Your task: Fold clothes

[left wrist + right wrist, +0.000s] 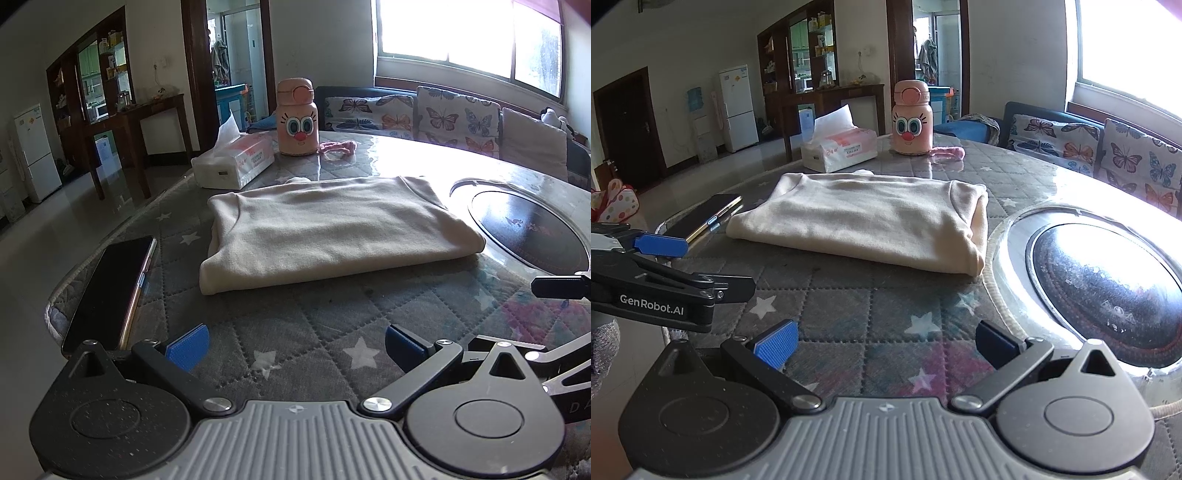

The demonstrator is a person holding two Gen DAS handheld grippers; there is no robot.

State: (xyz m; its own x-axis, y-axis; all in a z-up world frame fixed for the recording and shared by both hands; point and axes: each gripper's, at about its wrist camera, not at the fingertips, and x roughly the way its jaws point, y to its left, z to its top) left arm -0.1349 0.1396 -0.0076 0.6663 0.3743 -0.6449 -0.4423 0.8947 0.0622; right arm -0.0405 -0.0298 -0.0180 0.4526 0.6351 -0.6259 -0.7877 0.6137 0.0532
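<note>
Two grippers, left gripper (297, 349) and right gripper (886, 345), are hovering with jaws spread wide, gripping nothing, just short of a folded cream garment (332, 230) lying flat on the quilted table (314, 314) (phone (110, 291) left of it, pink bottle (298, 116) beyond).

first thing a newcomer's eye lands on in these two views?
Likely the cream garment, folded into a neat rectangle at mid-table, with both grippers, left and right, open and empty short of it. Then the pink cartoon-face bottle upright behind it beside the tissue pack, and the phone at the left table edge.
</note>
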